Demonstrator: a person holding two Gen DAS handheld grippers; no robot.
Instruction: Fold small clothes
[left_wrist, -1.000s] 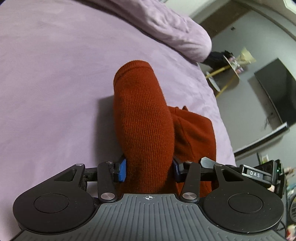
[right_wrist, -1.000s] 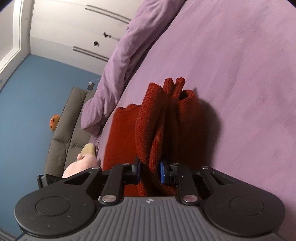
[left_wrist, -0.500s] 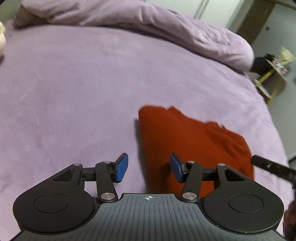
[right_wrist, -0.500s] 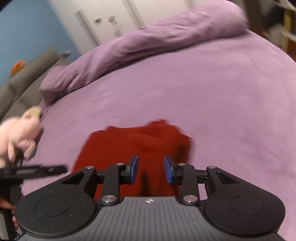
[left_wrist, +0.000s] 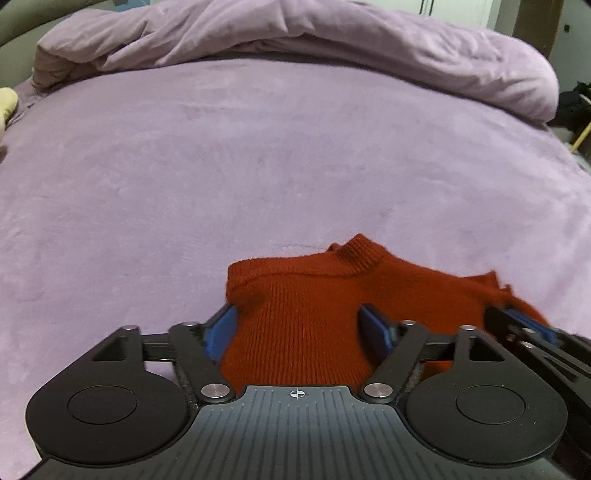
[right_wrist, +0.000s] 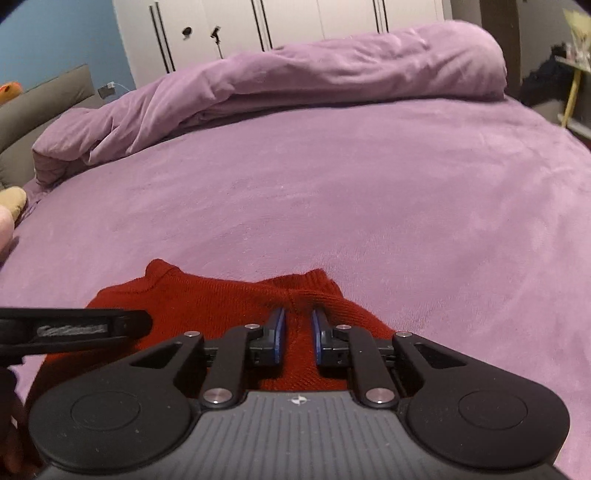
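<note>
On the lilac bed (left_wrist: 258, 166), seen from the left wrist, a rust-red knitted sweater (left_wrist: 306, 310) lies folded flat near the front edge, its ribbed collar pointing away. The left gripper (left_wrist: 300, 326) stands wide apart over the garment, blue pads (left_wrist: 221, 326) to either side of the knit and pinching nothing. At far right the tip of the right gripper (left_wrist: 524, 328) reaches over the sweater's other end. A bunched purple duvet (left_wrist: 332, 40) lies along the far side.

From the right wrist, the sweater (right_wrist: 207, 302) lies just ahead, flat on the bed (right_wrist: 332, 184). The right gripper (right_wrist: 297, 334) is narrowed to a small gap, with red knit showing between the pads; whether they pinch it cannot be told. The left gripper's finger (right_wrist: 92, 325) crosses at left. White wardrobe doors (right_wrist: 295, 22) stand behind the duvet (right_wrist: 332, 74).
</note>
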